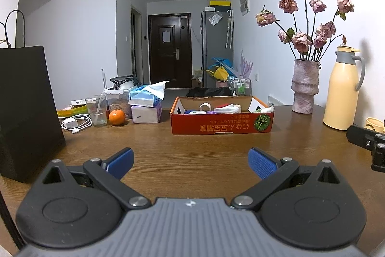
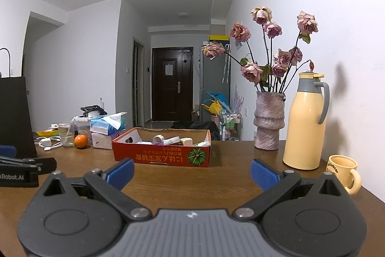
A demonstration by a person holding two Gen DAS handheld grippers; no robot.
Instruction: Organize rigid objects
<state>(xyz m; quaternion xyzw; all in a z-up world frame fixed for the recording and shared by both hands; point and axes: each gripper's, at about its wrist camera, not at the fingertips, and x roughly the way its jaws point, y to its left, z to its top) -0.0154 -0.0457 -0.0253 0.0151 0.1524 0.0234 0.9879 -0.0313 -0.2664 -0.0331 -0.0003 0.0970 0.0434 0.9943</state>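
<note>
Both grippers, left gripper [image 1: 191, 161] and right gripper [image 2: 192, 172], hang spread wide and empty above the surface [image 1: 204, 155]. The box [image 1: 222, 123] sits far centre, holding small hard items, probably light; pinch each across its narrow sides.

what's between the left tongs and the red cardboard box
Only bare wooden table. In the left wrist view, nothing lies between the open left tongs and the red cardboard box.
</note>
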